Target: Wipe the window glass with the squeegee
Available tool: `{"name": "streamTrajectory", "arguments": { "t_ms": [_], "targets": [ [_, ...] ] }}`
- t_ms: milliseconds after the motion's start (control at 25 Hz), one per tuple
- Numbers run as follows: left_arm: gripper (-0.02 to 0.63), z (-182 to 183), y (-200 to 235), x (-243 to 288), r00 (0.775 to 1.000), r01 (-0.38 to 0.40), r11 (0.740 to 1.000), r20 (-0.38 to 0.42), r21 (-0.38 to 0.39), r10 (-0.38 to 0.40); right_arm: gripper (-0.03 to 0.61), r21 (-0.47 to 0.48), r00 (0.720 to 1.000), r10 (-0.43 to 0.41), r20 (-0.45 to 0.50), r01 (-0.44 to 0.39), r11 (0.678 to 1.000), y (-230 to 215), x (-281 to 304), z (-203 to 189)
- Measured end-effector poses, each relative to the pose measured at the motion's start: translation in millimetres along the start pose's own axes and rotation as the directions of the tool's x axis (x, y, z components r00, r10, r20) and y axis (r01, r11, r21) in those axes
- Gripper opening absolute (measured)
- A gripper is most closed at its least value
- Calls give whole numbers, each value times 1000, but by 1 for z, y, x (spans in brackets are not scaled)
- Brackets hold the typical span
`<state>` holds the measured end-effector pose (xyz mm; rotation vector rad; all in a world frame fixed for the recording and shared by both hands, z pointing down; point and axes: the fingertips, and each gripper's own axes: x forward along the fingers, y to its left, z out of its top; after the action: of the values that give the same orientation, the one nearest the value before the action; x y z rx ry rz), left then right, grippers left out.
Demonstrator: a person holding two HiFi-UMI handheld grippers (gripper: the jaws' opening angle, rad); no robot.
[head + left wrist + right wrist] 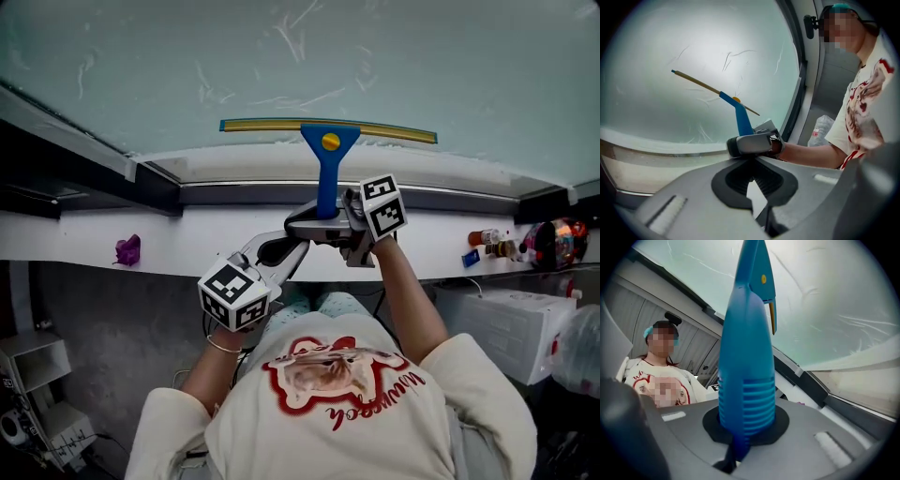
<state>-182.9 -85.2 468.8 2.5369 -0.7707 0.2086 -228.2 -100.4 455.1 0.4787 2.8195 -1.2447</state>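
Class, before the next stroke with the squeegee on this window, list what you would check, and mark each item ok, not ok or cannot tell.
1. Right gripper shut on the squeegee handle: ok.
2. Left gripper shut, holding nothing, not on the squeegee: ok.
3. Blade pressed flat on the glass: cannot tell.
4. Glass clean: not ok, streaks show above the blade.
5. Blade roughly parallel to the lower frame: ok.
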Motion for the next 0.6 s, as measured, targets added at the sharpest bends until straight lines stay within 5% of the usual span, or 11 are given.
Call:
{"name": "streamTrajectory", "arguments": {
  "t_ms": [360,600],
  "targets": [
    [2,46,-20,-36,985,-126,989,131,78,115,12,-105,998,26,-64,-32,994,48,31,32],
    [2,63,-10,-77,987,-72,984,152,160,47,12,-146,998,0,-57,-8,989,53,73,50]
  ]
}}
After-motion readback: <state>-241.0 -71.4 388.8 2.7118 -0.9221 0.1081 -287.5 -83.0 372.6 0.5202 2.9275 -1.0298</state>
